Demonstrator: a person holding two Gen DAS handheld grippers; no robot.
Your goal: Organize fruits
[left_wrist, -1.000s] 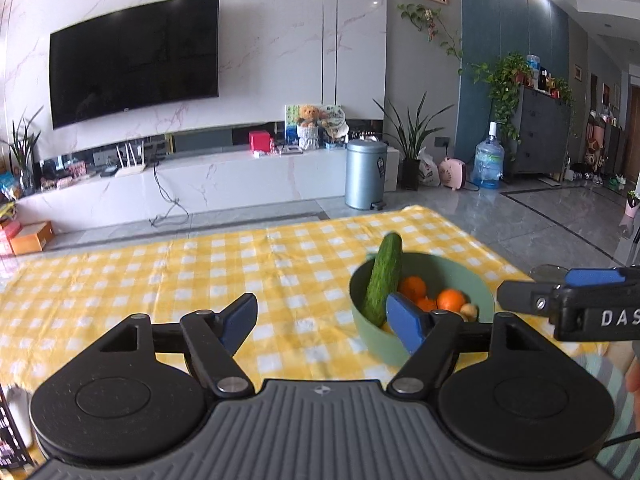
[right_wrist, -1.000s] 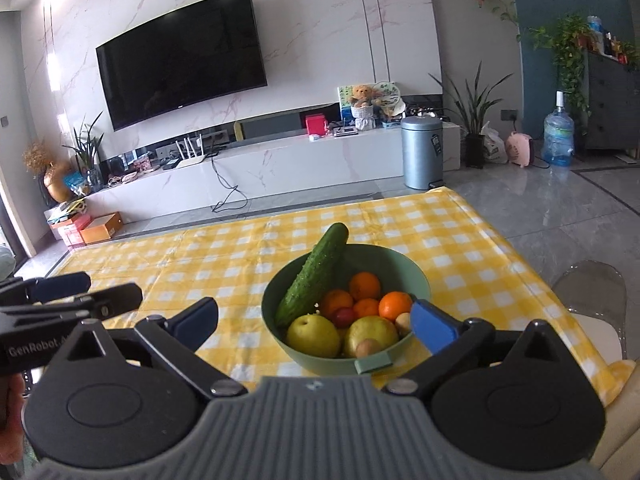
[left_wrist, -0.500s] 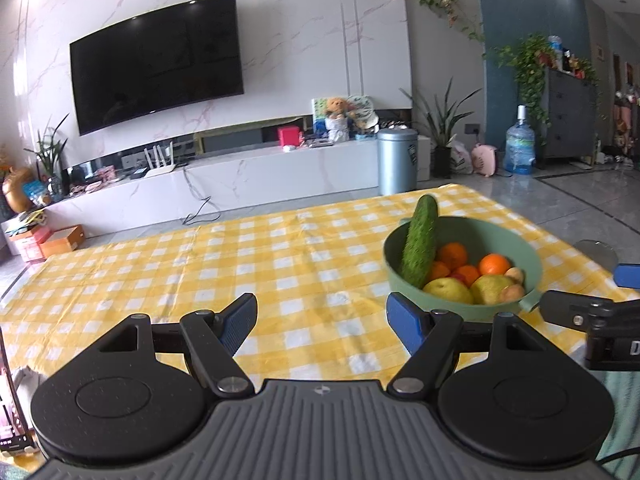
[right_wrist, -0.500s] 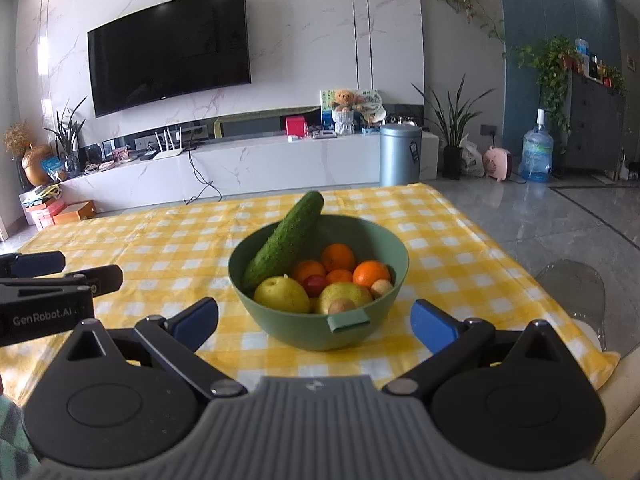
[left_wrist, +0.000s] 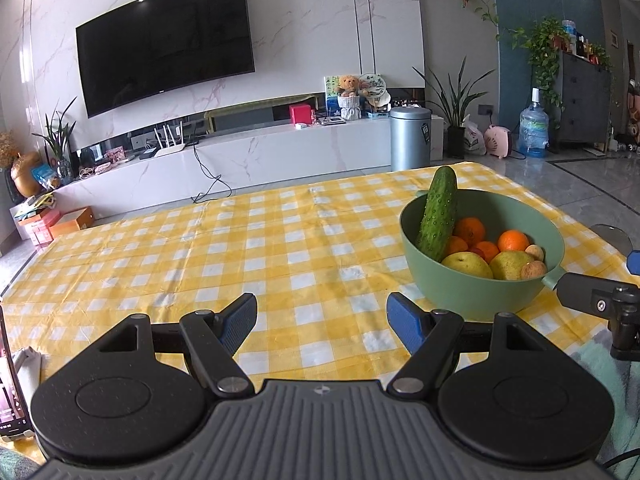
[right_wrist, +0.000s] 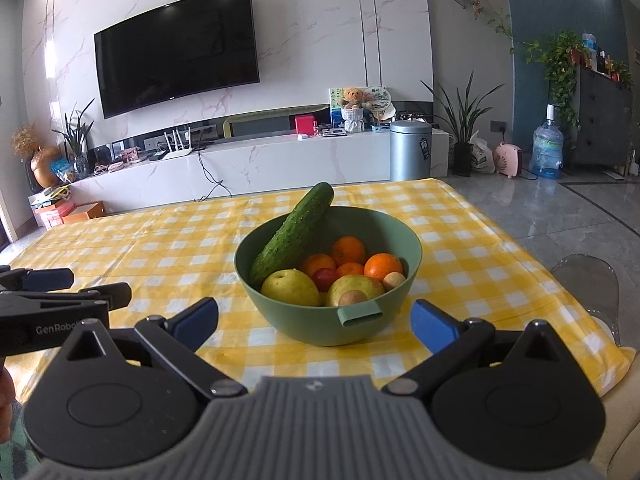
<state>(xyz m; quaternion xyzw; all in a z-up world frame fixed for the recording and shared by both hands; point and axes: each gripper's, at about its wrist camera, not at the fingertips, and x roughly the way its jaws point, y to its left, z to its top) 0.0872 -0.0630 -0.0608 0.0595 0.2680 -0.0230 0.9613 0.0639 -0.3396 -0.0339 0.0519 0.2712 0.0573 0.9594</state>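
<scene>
Item: green bowl (right_wrist: 328, 320) on the yellow checked tablecloth (right_wrist: 160, 248), holding a cucumber (right_wrist: 294, 234) propped aslant over its far-left rim, two pears (right_wrist: 290, 288), several oranges (right_wrist: 348, 250), a small red fruit (right_wrist: 325, 277) and two small pale round fruits (right_wrist: 394, 280). Just before the bowl, right gripper (right_wrist: 314, 322), jaws spread wide, empty; to the bowl's left, left gripper (left_wrist: 322, 316), likewise spread and empty. Risk, as I judge it: the leaning cucumber could tip out or roll the small fruits if the pile beneath is disturbed.
</scene>
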